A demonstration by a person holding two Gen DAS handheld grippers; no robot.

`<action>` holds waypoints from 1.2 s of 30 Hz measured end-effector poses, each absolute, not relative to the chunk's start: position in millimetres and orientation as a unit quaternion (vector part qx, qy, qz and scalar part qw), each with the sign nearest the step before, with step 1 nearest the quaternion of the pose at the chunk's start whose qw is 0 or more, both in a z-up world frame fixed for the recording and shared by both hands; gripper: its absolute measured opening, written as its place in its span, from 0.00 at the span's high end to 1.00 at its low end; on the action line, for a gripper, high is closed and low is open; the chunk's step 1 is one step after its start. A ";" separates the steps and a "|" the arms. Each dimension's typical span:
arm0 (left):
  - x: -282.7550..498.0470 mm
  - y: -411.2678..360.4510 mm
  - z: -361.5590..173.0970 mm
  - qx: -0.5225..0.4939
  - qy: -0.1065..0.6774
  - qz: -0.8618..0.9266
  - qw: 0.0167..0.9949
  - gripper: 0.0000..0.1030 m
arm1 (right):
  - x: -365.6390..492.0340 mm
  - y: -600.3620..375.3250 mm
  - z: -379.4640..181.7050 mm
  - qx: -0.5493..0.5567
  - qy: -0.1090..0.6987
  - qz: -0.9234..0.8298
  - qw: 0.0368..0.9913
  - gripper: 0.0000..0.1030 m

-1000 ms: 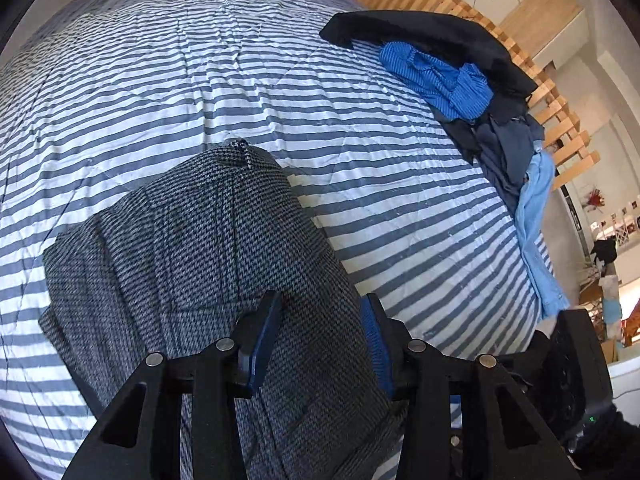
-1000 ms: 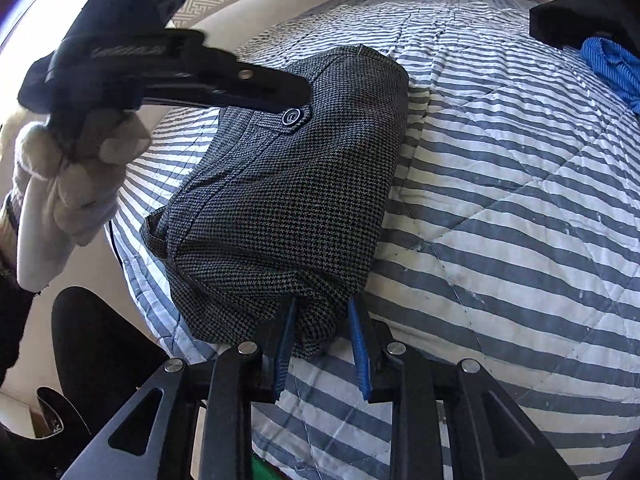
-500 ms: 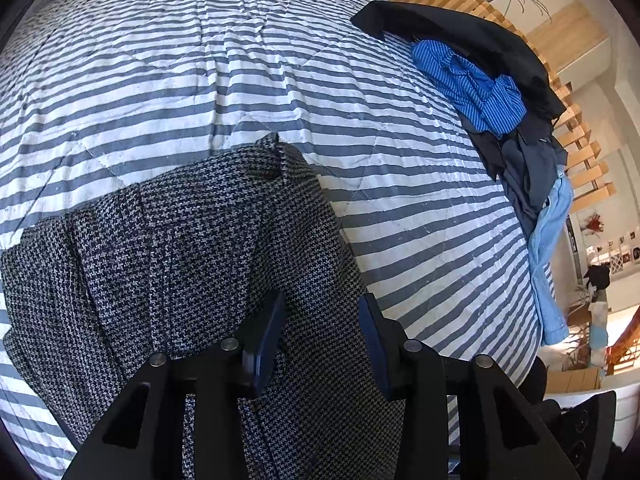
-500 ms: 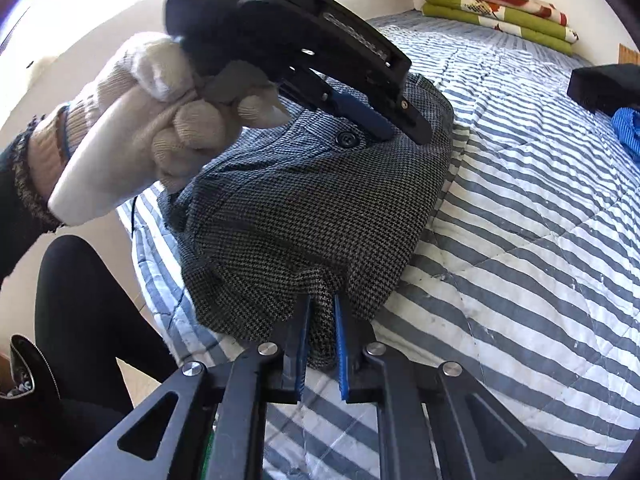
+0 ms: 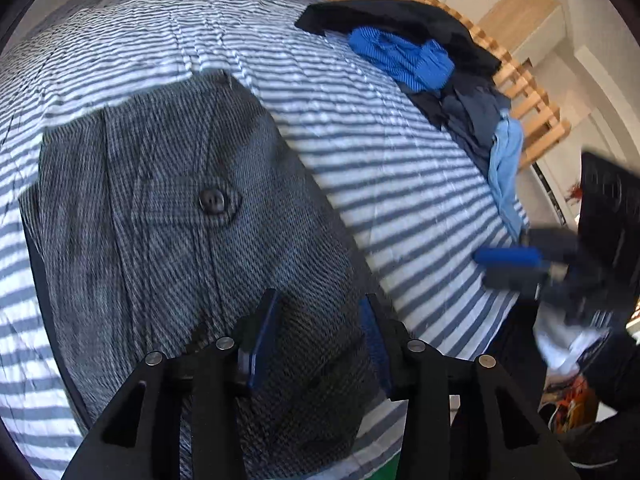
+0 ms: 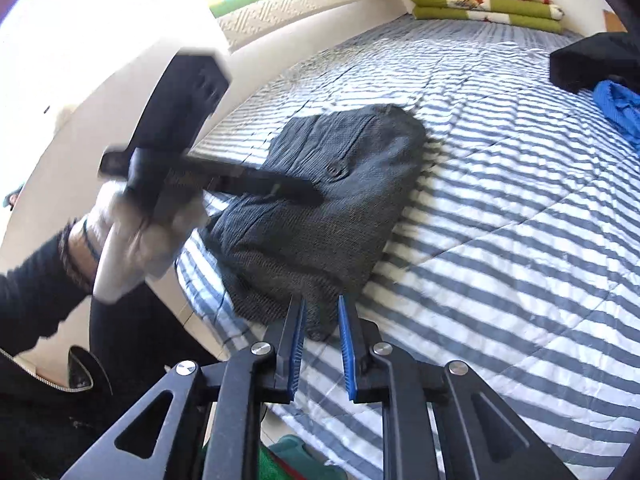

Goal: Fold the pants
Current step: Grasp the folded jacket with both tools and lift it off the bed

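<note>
black grippers (image 6: 322, 322), blue pads (image 6: 347, 354), white glove (image 6: 132, 248), dark sleeve (image 6: 32, 280).

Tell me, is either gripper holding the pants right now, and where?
Nothing is held. The right gripper is open at the near edge of the folded pants; the left gripper is open above them.

Blue-and-white striped bed (image 6: 500, 208), folded grey pants (image 5: 180, 216), heap of clothes (image 5: 432, 76), folded blankets (image 6: 484, 4)

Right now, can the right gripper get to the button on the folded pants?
Probably yes. The right gripper sits open at the near edge of the pants, and the button lies bare on top. The left gripper hovers just beside it and might crowd the way.
</note>
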State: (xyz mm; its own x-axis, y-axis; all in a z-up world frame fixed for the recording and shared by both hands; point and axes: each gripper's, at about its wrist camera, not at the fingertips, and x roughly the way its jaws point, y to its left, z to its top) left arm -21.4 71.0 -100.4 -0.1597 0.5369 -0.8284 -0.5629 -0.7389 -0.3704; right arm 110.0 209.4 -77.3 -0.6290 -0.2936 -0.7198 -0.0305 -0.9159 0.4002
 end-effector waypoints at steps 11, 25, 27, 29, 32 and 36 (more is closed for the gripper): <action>-18.7 -17.8 -39.6 -0.484 -0.056 0.818 0.307 0.30 | 34.8 254.8 -79.5 0.415 -0.251 -0.875 0.008 0.50; -154.9 -62.6 -132.0 -0.575 -0.145 0.767 0.245 0.19 | -59.4 274.2 -133.1 0.477 -0.282 -0.832 0.031 0.39; -159.0 -64.3 -137.9 -0.574 -0.157 0.764 0.251 0.19 | -66.6 276.1 -140.6 0.482 -0.288 -0.827 0.033 0.39; -165.3 -66.0 -144.7 -0.570 -0.182 0.760 0.256 0.20 | -74.1 278.3 -147.5 0.483 -0.302 -0.820 0.046 0.39; -173.3 -64.8 -150.4 -0.561 -0.192 0.763 0.257 0.31 | -82.3 283.4 -152.7 0.468 -0.325 -0.819 0.066 0.39; -178.1 -53.0 -153.4 -0.555 -0.173 0.771 0.260 0.52 | -92.6 291.8 -159.8 0.448 -0.373 -0.808 0.087 0.38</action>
State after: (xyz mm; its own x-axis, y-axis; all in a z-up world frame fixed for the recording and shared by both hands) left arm -178.1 -53.0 -153.4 -0.2486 0.5936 -0.7654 -0.2085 -0.8045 -0.5562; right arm -92.6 291.8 -159.8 -0.5829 -0.4758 -0.6587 -0.1935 -0.7060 0.6813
